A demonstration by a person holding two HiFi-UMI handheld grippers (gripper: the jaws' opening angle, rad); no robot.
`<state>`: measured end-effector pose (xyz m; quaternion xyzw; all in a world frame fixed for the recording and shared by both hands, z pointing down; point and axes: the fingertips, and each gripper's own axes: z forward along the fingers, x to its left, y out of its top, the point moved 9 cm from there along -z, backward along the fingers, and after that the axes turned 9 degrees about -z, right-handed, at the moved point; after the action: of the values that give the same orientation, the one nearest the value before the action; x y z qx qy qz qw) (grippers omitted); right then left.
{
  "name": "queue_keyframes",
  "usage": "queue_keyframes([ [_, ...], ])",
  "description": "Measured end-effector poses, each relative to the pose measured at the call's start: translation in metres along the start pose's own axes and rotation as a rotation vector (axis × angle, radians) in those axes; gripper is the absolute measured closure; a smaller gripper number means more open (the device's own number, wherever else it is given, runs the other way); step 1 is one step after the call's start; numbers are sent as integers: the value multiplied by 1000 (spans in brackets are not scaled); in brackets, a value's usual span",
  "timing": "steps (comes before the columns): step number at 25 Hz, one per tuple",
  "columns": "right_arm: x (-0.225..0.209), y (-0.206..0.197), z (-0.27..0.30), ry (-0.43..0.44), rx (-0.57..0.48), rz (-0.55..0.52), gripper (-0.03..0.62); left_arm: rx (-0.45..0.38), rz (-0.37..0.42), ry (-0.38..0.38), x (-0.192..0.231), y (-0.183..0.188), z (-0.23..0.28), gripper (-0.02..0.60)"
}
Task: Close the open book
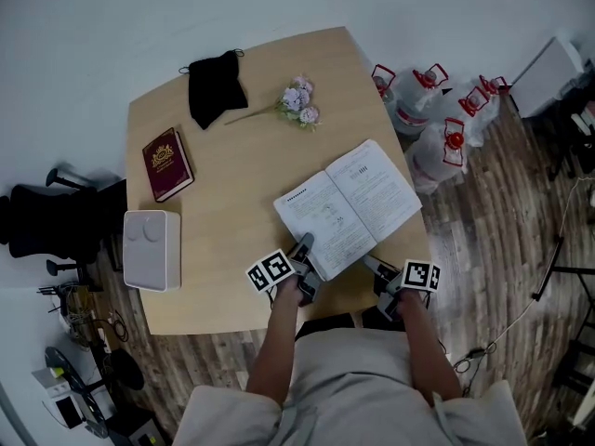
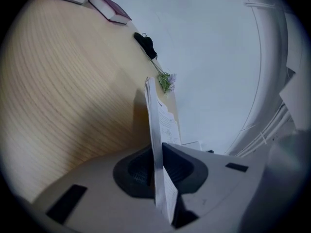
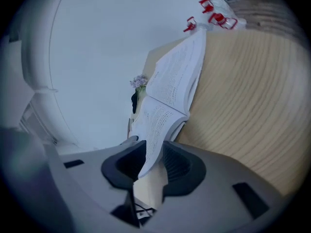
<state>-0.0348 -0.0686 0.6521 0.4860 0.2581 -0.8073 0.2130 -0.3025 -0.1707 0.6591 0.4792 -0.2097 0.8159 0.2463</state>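
**Book [image 1: 349, 207] open on desk [image 1: 232, 203], a gripper at each near edge**

Head view: book lies pages-up by the person's side of the desk. Left gripper [image 1: 305, 247] is at its near-left edge, right gripper [image 1: 371, 265] at its near-right edge. Maroon book [image 1: 168, 163], white box [image 1: 152, 249], black cloth [image 1: 216, 86] & flowers [image 1: 299, 102] lie well apart from it.

Left gripper view: jaws pinch a thin sheaf of pages, stood on edge.

Right gripper view: jaws spread, w/ the book's edge between them and the pads not pressing.

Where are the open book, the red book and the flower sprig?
open book [image 1: 349, 208]: head view, centre fold between the pages.
red book [image 1: 167, 163]: head view, middle of the cover.
flower sprig [image 1: 300, 102]: head view, the blossoms.
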Motion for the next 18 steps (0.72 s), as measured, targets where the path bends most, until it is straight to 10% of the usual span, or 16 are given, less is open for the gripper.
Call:
queue_keyframes([
  [18, 33, 43, -37, -219, 67, -788, 468, -15, -68, -81, -26, -7, -6, 529],
])
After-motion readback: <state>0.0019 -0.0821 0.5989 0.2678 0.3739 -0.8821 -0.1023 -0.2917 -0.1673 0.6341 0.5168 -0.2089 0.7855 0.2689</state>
